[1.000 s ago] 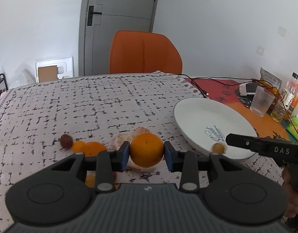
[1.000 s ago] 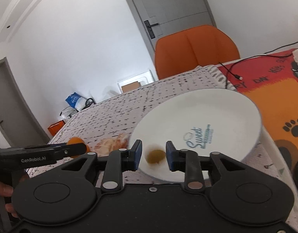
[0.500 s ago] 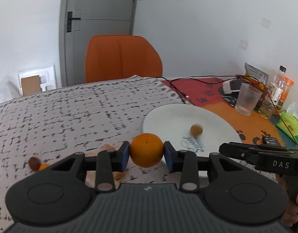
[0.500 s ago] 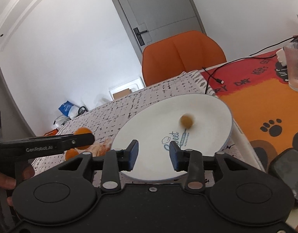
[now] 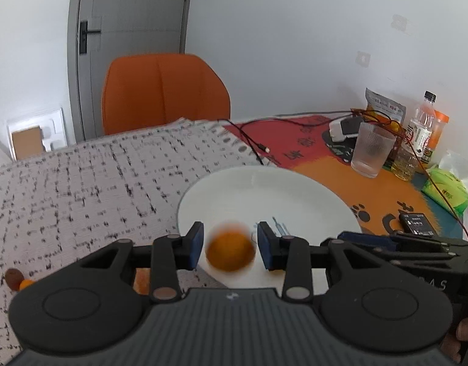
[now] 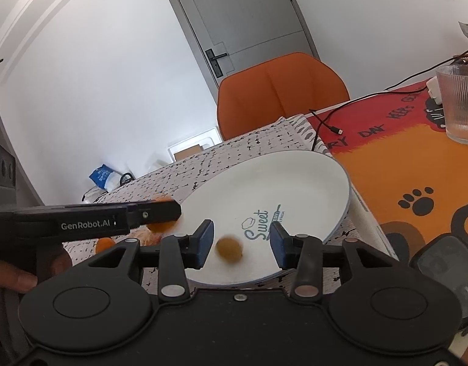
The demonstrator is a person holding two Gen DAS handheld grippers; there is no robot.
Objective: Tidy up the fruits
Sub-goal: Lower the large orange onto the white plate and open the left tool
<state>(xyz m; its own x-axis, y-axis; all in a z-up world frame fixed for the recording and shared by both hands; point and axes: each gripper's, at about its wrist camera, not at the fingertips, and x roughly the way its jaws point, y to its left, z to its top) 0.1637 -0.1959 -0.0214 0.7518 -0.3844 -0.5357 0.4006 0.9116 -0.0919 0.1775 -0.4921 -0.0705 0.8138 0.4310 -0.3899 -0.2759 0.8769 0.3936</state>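
Left tongs [image 5: 229, 245] have swung from the peel pile to over the white plate [image 5: 295, 189]; jaws opening, blurred orange [image 5: 230, 251] loose between pads. Right tongs [image 6: 240, 244] opening, empty, small brown fruit [image 6: 228, 250] on plate. Tabletop: speckled cloth [image 5: 81, 189], orange paw mat [image 6: 416, 164], ribbed glass [image 5: 371, 149]. Orange chair [image 5: 164, 91] & grey door [image 5: 127, 30] behind.

left tool [image 5: 229, 245]: black plastic, ribbed grey housing behind, two round discs at rear
left pads [image 5: 196, 245]: blue, flat
pivots: silver screws on both finger links
right tool [image 6: 241, 245]: black body, blue pads, one silver screw at centre rear
markings: white "GenRobot.AI" on left tool's side; "DAS" on right tool's side
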